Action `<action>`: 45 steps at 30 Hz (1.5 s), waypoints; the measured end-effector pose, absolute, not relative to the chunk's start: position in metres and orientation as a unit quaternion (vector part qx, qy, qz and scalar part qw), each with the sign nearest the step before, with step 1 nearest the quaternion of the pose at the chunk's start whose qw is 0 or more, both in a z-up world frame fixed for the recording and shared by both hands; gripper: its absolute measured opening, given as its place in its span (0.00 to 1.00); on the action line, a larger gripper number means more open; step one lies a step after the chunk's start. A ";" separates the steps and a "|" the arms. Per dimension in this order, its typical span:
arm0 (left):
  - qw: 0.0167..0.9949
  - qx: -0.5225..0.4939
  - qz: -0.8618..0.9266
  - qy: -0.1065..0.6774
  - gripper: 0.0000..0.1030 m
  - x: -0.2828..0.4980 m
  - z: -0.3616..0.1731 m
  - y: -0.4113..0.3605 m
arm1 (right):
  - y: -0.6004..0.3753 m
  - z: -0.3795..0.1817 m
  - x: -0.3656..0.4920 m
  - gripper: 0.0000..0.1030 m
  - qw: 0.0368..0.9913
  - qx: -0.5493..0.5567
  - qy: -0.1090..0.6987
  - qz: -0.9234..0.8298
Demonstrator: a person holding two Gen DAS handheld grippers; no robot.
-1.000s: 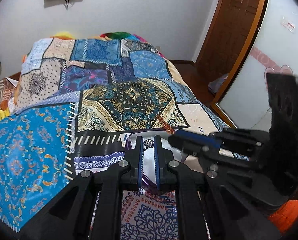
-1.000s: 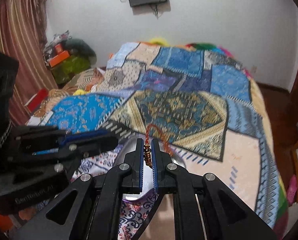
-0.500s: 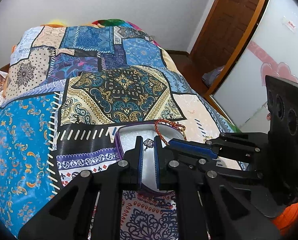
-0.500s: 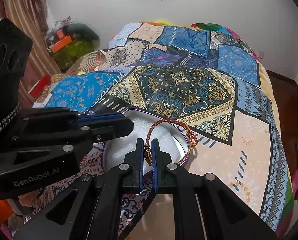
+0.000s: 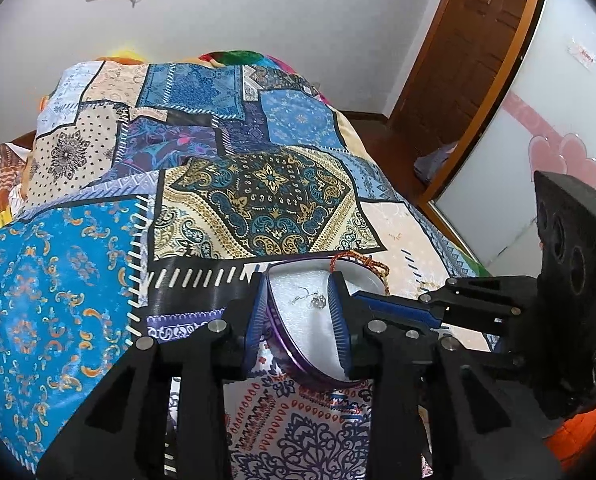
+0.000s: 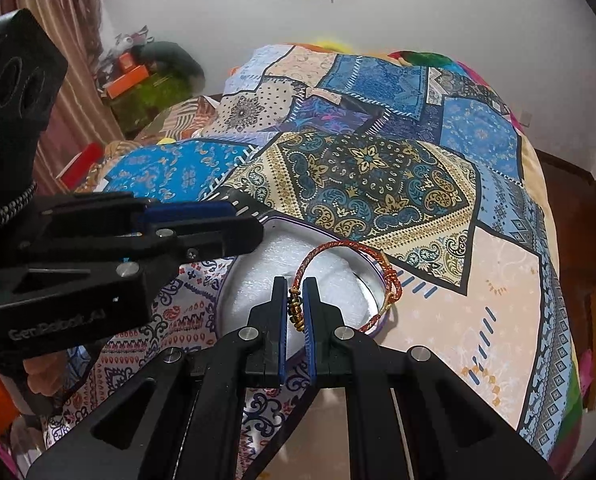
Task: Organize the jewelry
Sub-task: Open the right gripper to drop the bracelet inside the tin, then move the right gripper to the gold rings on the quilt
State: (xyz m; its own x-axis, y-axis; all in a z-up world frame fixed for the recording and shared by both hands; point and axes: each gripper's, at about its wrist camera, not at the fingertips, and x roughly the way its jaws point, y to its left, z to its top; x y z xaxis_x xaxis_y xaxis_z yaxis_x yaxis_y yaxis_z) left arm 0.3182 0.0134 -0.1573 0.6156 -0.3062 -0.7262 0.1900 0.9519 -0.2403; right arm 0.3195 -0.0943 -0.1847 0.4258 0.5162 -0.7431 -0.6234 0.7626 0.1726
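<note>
Left wrist view, lower centre: my left gripper (image 5: 299,308) has its jaws spread wide, holding nothing; its blue pads (image 5: 256,312) sit either side of the near part of the heart-shaped box (image 5: 286,344), purple rim, white foam lining; a small silver earring (image 5: 313,301) lies loose on the foam between the fingers; at the far rim, centre-right of frame, the red-orange cord bracelet (image 5: 371,266) shows partly, draped over the box edge; right side of frame, my right gripper (image 5: 401,310) comes in from the right, tip over the box; patchwork bedspread (image 5: 258,196) fills the middle; wooden door (image 5: 469,60) upper right.

Right wrist view: left gripper (image 6: 218,226) enters from the left edge, tip over the box's left rim; lower centre, right gripper (image 6: 296,304) is clamped on the bracelet's (image 6: 337,248) gold and dark beads (image 6: 295,308); the cord loop arcs up and right, knotted end hanging across the right rim of the box (image 6: 258,280) onto the bedspread (image 6: 377,184); whether the loop touches the foam I cannot tell; clutter with an orange box (image 6: 128,78) upper left by the curtain.
</note>
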 end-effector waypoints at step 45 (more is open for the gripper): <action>0.918 -0.022 -0.083 0.387 0.41 0.221 -0.121 0.027 | -0.108 -0.127 0.247 0.36 0.884 -0.106 0.363 0.274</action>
